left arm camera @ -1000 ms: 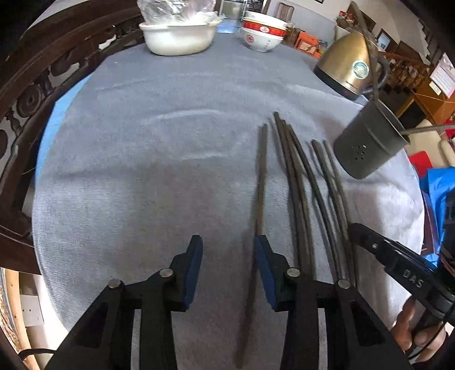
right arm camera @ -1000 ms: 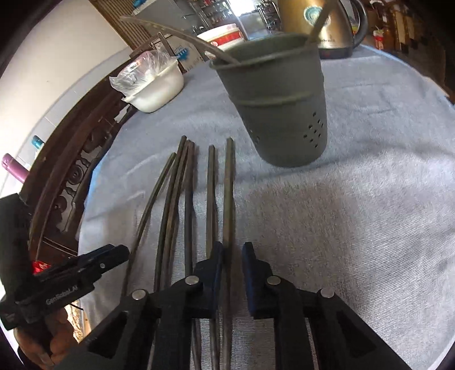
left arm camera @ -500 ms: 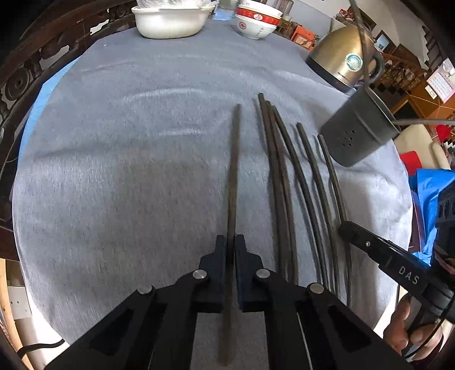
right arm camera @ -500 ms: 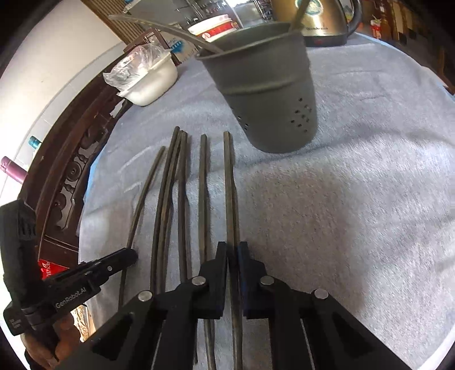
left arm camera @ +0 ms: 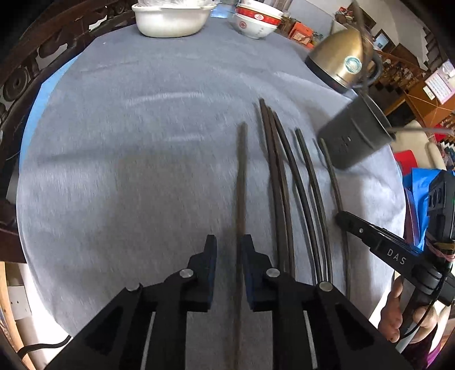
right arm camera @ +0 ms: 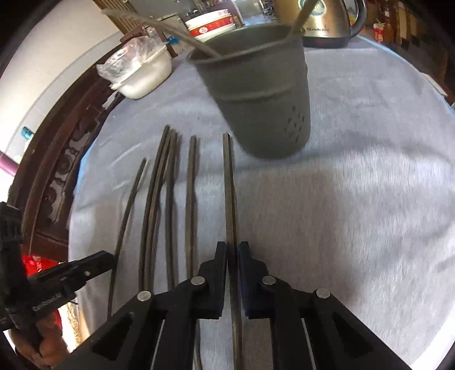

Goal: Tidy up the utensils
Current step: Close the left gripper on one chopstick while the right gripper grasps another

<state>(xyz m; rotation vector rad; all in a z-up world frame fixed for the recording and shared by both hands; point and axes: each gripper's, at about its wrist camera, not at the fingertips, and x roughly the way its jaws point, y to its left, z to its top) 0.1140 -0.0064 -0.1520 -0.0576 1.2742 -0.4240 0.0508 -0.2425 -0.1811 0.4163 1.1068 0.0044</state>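
In the left wrist view, a white dish sits at the upper left on the grey cloth, with a red-and-white bowl just right of it. At the bottom centre the left gripper points steeply down at the cloth. Its jaws have just been opening: a dark chopstick runs up the frame between them, close against the right-hand pad with a gap on the other side, so it is no longer pinched. Right of it lie more chopsticks side by side, fanned slightly. A gold kettle stands at the upper right, with a grey holder below it. At the lower right edge a hand grips the handle of the right gripper, whose black finger reaches in over the rightmost stick.

In the right wrist view, the left gripper's black finger pokes in at the lower left. The loose chopsticks lie left of centre. The right gripper, angled steeply down at the bottom centre, has its jaws clenched on one chopstick, whose far end lies just beside the foot of the holder at the upper centre
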